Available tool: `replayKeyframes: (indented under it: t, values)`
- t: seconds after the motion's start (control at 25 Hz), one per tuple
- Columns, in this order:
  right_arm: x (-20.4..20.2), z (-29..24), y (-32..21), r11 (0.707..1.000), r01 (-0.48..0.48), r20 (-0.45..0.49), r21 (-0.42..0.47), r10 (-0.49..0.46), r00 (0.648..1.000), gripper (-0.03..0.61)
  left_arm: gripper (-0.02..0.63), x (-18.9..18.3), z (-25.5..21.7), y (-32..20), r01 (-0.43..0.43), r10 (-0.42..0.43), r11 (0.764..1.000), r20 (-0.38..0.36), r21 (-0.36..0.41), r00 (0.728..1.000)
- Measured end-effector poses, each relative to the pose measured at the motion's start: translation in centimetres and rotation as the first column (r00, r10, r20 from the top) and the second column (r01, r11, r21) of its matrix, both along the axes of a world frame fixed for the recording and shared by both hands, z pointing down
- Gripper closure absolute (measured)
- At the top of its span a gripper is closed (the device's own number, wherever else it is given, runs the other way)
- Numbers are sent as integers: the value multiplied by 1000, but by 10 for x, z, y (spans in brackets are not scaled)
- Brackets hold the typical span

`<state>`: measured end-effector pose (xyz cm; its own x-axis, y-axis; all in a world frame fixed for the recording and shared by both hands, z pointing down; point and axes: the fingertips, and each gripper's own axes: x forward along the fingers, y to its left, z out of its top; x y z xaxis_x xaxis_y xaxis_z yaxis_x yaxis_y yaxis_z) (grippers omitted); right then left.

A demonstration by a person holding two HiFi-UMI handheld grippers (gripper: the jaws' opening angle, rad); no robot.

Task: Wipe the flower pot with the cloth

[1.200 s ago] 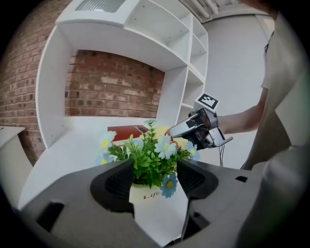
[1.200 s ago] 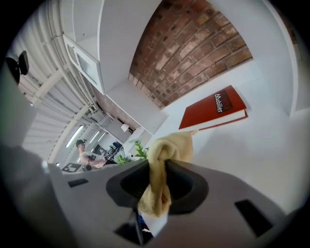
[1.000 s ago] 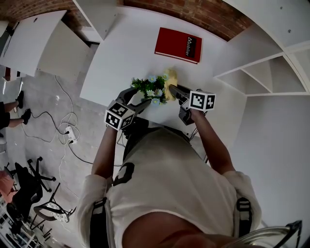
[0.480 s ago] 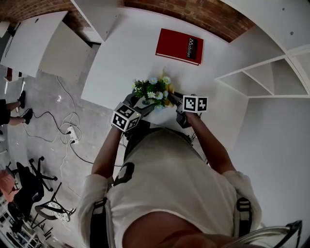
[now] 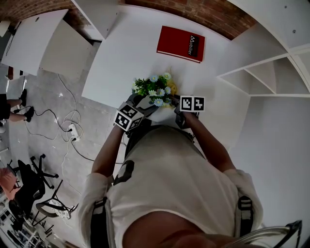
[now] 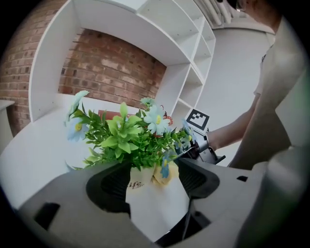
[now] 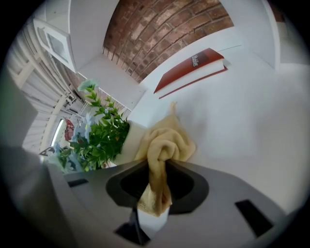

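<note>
The person in the pale shirt [image 5: 169, 184] stands close against the near edge of the white table [image 5: 121, 58], both arms reaching forward over it. The left gripper [image 6: 155, 191] has its jaws spread wide and clamped on either side of the white flower pot [image 6: 157, 208], which fills the gap between them; the pot has some print near its rim that I cannot read. Leafy green stems with pale blue and white flowers [image 6: 128, 138] rise out of the pot and hide most of it from above. Just to the right, the right gripper [image 7: 157, 186] has its jaws pinched on a twisted neck of the yellow cloth [image 7: 164, 145], and the bunched end of that cloth beyond the jaws lies against the pot's right side, tucked under the leaves. The two grippers sit close together on opposite sides of the pot, near the table's front edge. Farther back on the table, well apart from the pot, a red book [image 5: 180, 43] lies flat. White shelves [image 5: 271, 68] stand to the right, and a brick wall [image 5: 193, 12] runs behind the table's far edge.
</note>
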<state>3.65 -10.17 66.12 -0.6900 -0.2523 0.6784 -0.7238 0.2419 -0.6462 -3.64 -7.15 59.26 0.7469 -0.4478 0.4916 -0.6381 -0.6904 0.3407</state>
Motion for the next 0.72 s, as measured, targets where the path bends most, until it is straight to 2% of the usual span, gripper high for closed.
replayKeyframes:
  t: [0.12,0.28,0.4,0.56,0.72]
  values:
    - [3,-17,-3,1000,-13,23,11,13,1000,471,295,0,-11,-3,-9,9,1000,-27,15,1000]
    - [3,-51,-13,997,-55,105,55,49,993,469,278,-26,-21,-12,43,-44,997,12,59,999]
    - [0,-69,-22,994,-73,146,87,60,987,469,259,-35,-13,-17,40,-43,998,46,54,998]
    - [-11,-69,-22,994,-67,148,92,53,987,469,256,-25,-3,-18,4,-5,1000,48,19,999]
    - [-23,-60,-17,994,-72,154,87,58,986,468,256,-20,-3,-19,35,-36,999,24,28,999]
